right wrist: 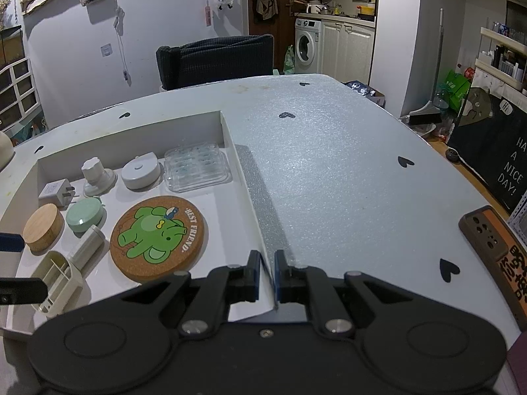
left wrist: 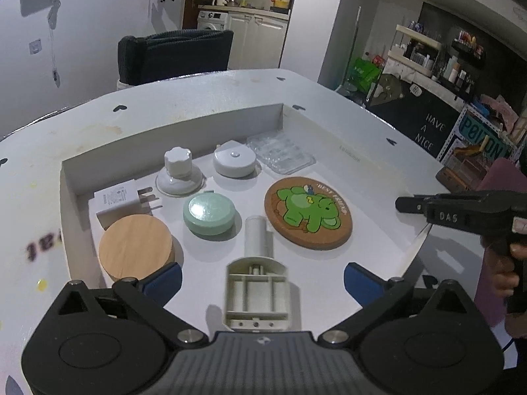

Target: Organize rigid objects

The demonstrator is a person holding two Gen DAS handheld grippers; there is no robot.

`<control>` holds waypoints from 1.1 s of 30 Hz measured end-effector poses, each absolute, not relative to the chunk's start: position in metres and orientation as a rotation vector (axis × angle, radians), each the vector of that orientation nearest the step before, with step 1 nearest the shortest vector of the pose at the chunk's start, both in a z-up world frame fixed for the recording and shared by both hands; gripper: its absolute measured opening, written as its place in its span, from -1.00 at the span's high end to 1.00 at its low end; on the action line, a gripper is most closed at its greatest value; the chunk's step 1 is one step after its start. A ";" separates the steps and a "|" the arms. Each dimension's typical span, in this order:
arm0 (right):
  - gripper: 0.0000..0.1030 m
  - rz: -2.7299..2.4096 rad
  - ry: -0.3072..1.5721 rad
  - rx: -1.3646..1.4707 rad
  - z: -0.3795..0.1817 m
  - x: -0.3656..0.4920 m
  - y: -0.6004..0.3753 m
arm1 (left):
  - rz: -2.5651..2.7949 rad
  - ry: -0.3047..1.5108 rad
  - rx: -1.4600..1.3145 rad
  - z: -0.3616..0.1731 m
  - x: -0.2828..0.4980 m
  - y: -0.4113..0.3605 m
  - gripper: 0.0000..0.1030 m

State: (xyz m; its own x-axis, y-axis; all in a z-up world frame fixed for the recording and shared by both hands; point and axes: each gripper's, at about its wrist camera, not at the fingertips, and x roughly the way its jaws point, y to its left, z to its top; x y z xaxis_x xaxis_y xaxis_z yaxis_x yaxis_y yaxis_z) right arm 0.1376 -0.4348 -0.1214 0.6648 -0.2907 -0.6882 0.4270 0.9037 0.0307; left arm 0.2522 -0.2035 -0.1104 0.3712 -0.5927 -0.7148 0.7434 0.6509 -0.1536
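A shallow white box (left wrist: pixel 171 131) (right wrist: pixel 131 128) on the table holds several objects: a cork coaster with a green elephant (left wrist: pixel 308 212) (right wrist: pixel 156 238), a mint round case (left wrist: pixel 209 214), a wooden lid (left wrist: pixel 136 247), a white charger (left wrist: pixel 115 202), a suction knob (left wrist: pixel 178 172), a white puck (left wrist: pixel 234 161), a clear tray (left wrist: pixel 280 151) and a cream holder (left wrist: pixel 257 283) (right wrist: pixel 62 273). My left gripper (left wrist: pixel 262 279) is open, its pads on either side of the cream holder. My right gripper (right wrist: pixel 266 275) is shut on the box's right wall (right wrist: pixel 253 210).
A brown phone case (right wrist: pixel 494 250) lies at the table's right edge. A dark chair (left wrist: pixel 174 56) stands behind the table. Shelves and a black banner (left wrist: pixel 428 131) are to the right. The table top (right wrist: pixel 346 171) right of the box is bare foam.
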 end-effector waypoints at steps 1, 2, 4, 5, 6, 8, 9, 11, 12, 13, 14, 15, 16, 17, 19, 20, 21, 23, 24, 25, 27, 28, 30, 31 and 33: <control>0.83 -0.407 0.740 0.196 -0.122 0.138 -0.435 | -0.859 0.822 0.201 -0.109 0.251 -0.203 -1.00; 0.83 -0.406 0.740 0.196 -0.122 0.138 -0.435 | -0.851 0.820 0.195 -0.108 0.250 -0.203 -1.00; 0.83 -0.404 0.740 0.197 -0.122 0.138 -0.435 | -0.834 0.809 0.181 -0.103 0.247 -0.202 -1.00; 0.83 -0.403 0.741 0.196 -0.122 0.139 -0.435 | -0.828 0.804 0.172 -0.101 0.246 -0.201 -1.00; 0.83 -0.401 0.741 0.196 -0.122 0.139 -0.435 | -0.823 0.799 0.161 -0.099 0.245 -0.200 -1.00; 0.83 -0.399 0.742 0.194 -0.123 0.139 -0.435 | -0.810 0.789 0.137 -0.094 0.243 -0.198 -1.00; 0.83 -0.398 0.744 0.193 -0.123 0.139 -0.435 | -0.800 0.787 0.127 -0.092 0.242 -0.196 -1.00; 0.82 -0.396 0.751 0.192 -0.123 0.139 -0.436 | -0.780 0.780 0.112 -0.090 0.239 -0.194 -1.00; 0.82 -0.395 0.754 0.193 -0.122 0.139 -0.436 | -0.771 0.777 0.105 -0.088 0.237 -0.193 -1.00; 0.82 -0.393 0.757 0.196 -0.122 0.139 -0.436 | -0.762 0.772 0.098 -0.087 0.235 -0.191 -1.00; 0.82 -0.391 0.756 0.200 -0.122 0.138 -0.436 | -0.755 0.768 0.095 -0.085 0.233 -0.190 -1.00; 0.82 -0.388 0.753 0.205 -0.120 0.137 -0.437 | -0.747 0.761 0.090 -0.084 0.231 -0.189 -1.00; 0.82 -0.387 0.750 0.205 -0.118 0.135 -0.436 | -0.734 0.751 0.085 -0.082 0.229 -0.187 -1.00; 0.82 -0.386 0.745 0.201 -0.116 0.134 -0.436 | -0.721 0.741 0.081 -0.079 0.226 -0.186 -1.00; 0.82 -0.375 0.725 0.186 -0.108 0.130 -0.433 | -0.698 0.721 0.068 -0.075 0.221 -0.183 -1.00; 0.82 -0.369 0.713 0.182 -0.103 0.127 -0.432 | -0.689 0.712 0.062 -0.073 0.218 -0.181 -1.00; 0.80 -0.362 0.698 0.179 -0.098 0.125 -0.431 | -0.683 0.704 0.058 -0.071 0.216 -0.179 -1.00; 0.62 -0.351 0.665 0.183 -0.088 0.120 -0.429 | -0.654 0.688 0.050 -0.068 0.210 -0.176 -1.00; 0.52 -0.344 0.646 0.189 -0.082 0.116 -0.429 | -0.634 0.683 0.046 -0.066 0.206 -0.174 -1.00; 0.50 -0.337 0.633 0.192 -0.078 0.113 -0.427 | -0.612 0.680 0.043 -0.064 0.203 -0.172 -1.00; 0.44 -0.320 0.608 0.187 -0.069 0.106 -0.424 | -0.569 0.670 0.048 -0.060 0.194 -0.170 -1.00; 0.41 -0.313 0.597 0.184 -0.066 0.103 -0.422 | -0.552 0.660 0.052 -0.058 0.189 -0.168 -1.00; 0.33 -0.292 0.575 0.182 -0.058 0.095 -0.419 | -0.530 0.643 0.054 -0.055 0.180 -0.165 -1.00; 0.30 -0.283 0.566 0.183 -0.056 0.091 -0.418 | -0.521 0.636 0.052 -0.053 0.175 -0.163 -1.00; 0.10 -0.272 0.548 0.184 -0.052 0.083 -0.414 | -0.505 0.631 0.043 -0.050 0.165 -0.160 -1.00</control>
State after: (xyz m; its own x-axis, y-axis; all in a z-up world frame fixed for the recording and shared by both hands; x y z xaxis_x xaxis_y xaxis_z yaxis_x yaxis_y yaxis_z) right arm 0.0826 -0.4144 -0.0515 0.8193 -0.2049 -0.5355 0.3025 0.9479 0.1002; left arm 0.1646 -0.1599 -0.0501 0.6910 -0.4389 -0.5743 0.4645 0.8784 -0.1125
